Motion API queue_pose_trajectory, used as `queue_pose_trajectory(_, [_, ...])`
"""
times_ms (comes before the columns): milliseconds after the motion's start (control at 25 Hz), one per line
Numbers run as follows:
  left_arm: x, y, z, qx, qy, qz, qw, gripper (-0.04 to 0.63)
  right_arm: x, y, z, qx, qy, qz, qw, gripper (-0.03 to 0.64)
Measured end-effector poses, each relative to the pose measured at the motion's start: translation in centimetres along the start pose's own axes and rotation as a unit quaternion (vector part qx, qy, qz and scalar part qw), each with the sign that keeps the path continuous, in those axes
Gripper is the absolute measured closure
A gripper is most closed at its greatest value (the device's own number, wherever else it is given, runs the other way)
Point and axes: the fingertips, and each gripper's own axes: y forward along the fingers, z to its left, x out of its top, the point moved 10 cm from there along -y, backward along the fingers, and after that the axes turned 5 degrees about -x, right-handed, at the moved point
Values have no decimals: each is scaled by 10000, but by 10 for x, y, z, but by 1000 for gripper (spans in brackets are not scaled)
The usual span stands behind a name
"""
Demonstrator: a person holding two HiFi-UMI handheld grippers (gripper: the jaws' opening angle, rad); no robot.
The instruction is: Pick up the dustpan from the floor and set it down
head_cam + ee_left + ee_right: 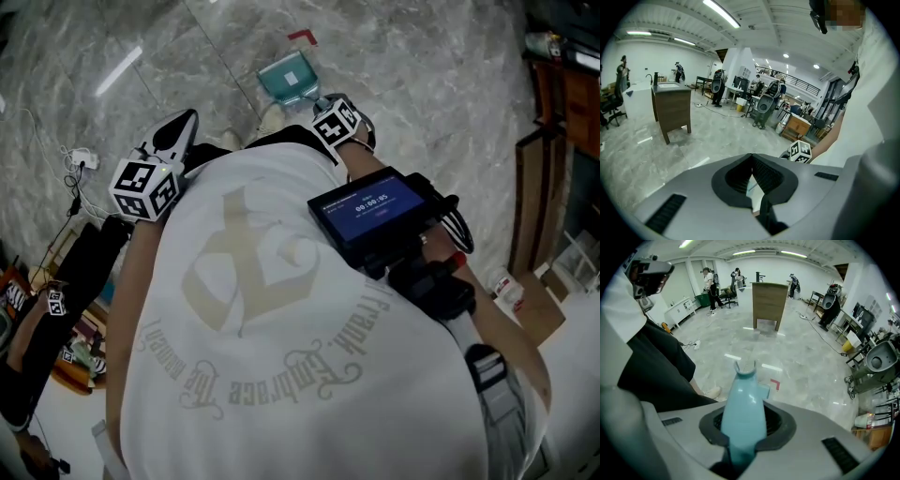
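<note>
Your right gripper [745, 430] pinches the dustpan [743, 397] by its handle at twelve o'clock, near a red floor mark [302, 37]. Your left gripper [752, 174], at ten o'clock, is pressed together.

Curved gothic lettering on the white shirt [281, 375] reads "Frank. Embrace the moment". The small blue screen [368, 205] shows what looks like "00:00:05". Its smaller lines are too fine to read.
</note>
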Motion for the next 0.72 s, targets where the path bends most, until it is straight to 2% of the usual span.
queue_pose_trajectory(480, [7, 11, 18, -157, -97, -65, 9998, 584, 12, -15, -9, 37, 151, -166, 9997, 531])
queue_pose_trajectory(720, [1, 5, 18, -22, -249, -268, 9993, 584, 14, -20, -9, 68, -268, -193, 9994, 531])
